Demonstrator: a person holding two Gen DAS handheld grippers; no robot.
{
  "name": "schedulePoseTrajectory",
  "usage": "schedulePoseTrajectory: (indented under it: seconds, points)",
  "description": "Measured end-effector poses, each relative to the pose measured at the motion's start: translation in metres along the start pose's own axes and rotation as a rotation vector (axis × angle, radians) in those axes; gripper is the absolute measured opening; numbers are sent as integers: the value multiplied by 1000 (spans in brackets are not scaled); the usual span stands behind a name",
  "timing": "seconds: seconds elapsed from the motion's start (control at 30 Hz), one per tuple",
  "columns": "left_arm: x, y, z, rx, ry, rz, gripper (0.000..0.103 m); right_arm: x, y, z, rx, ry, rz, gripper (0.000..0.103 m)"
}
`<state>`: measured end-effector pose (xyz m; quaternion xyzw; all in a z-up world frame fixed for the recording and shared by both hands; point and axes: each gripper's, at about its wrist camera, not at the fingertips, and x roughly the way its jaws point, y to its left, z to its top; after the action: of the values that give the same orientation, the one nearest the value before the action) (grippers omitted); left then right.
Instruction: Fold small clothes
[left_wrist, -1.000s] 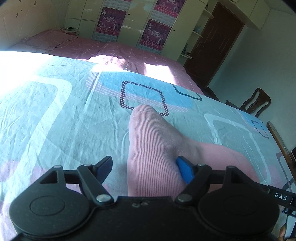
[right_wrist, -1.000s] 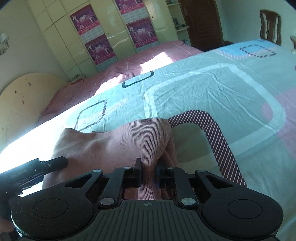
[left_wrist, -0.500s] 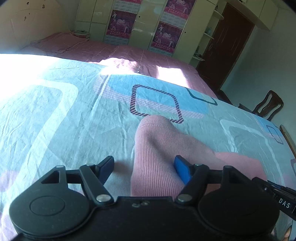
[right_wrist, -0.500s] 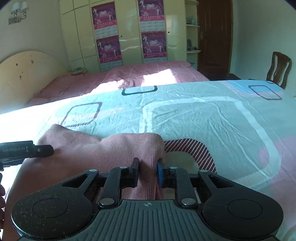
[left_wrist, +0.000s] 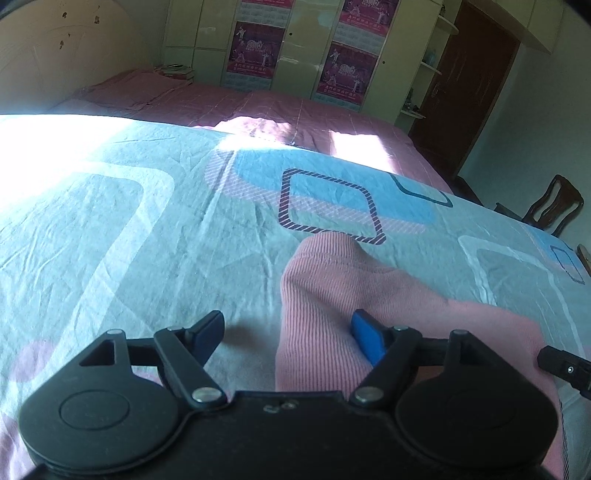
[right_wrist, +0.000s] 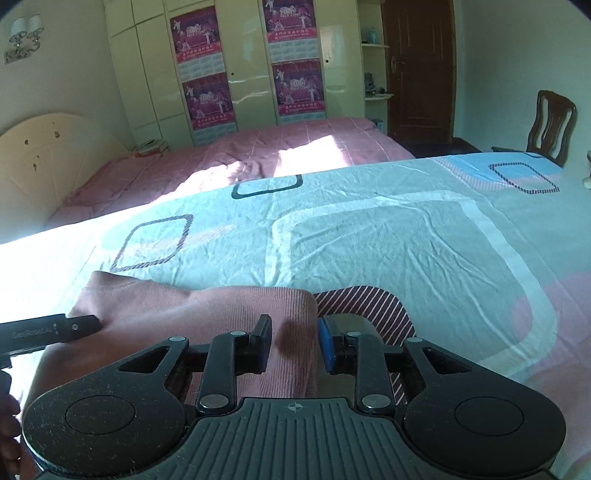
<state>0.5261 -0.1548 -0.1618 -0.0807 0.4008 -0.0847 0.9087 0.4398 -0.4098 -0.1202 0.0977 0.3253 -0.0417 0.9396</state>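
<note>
A pink ribbed garment (left_wrist: 332, 280) lies folded on the patterned bedsheet (left_wrist: 147, 221). My left gripper (left_wrist: 286, 325) stands open over the garment's left edge. Its blue right finger (left_wrist: 365, 332) rests on the cloth and the left finger is over bare sheet. In the right wrist view the garment (right_wrist: 184, 314) ends at a folded right edge. My right gripper (right_wrist: 293, 332) straddles that edge; its jaws are opening and the pads stand clear of the cloth. A black part of the left gripper (right_wrist: 48, 330) shows at the left.
A second bed with a pink cover (right_wrist: 258, 155) lies beyond the sheet. Behind it stand a cream wardrobe with posters (right_wrist: 207, 88), a headboard (right_wrist: 48, 147) and a dark door (right_wrist: 417, 66). A wooden chair (right_wrist: 554, 122) stands at the right.
My right gripper was shut on the garment's folded edge; its jaws have since parted and let go of the cloth. The left gripper has stayed open over the left edge.
</note>
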Motion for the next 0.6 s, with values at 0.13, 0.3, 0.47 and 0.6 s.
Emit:
schedulePoseTrajectory:
  seconds: [0.13,0.3,0.47,0.6]
  points:
    - [-14,-2,-1,32,-21,-6,76,-20,5,-12,-26,1,22,67]
    - [-34,1,-5,34,-36,-21,76,-30,0,-29,-11,58,39,39]
    - [-68,9,-22,60,-44,-47,78,-39,-2,-44,-2,102,64,36]
    - [-85,16,-47,65,-12,-67,78,-42,1,-55,-16,119,74,30]
